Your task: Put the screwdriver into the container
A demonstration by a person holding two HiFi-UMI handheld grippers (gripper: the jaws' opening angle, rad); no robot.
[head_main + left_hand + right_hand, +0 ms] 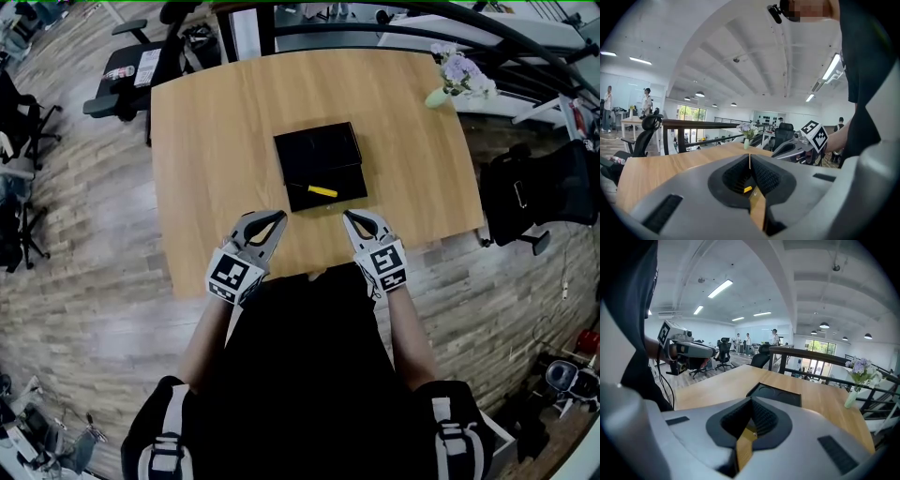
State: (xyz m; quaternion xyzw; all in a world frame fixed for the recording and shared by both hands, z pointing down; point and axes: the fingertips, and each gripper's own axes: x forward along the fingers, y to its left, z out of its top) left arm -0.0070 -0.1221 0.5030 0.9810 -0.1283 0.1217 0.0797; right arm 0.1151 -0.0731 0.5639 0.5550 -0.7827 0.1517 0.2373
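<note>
A yellow screwdriver [322,190] lies inside the near part of the black container [319,150], which sits in the middle of the wooden table [206,141]. My left gripper [280,215] is shut and empty, hovering just short of the container's near left corner. My right gripper [345,215] is also shut and empty, near the container's near right corner. In the right gripper view the container [777,394] lies just beyond the closed jaws. In the left gripper view a bit of yellow [747,189] shows through the gap behind the closed jaws.
A small vase with pale flowers [457,77] stands at the table's far right corner. Office chairs [131,70] stand beyond the far left edge, and a dark chair [539,192] to the right. The person's body is at the near edge.
</note>
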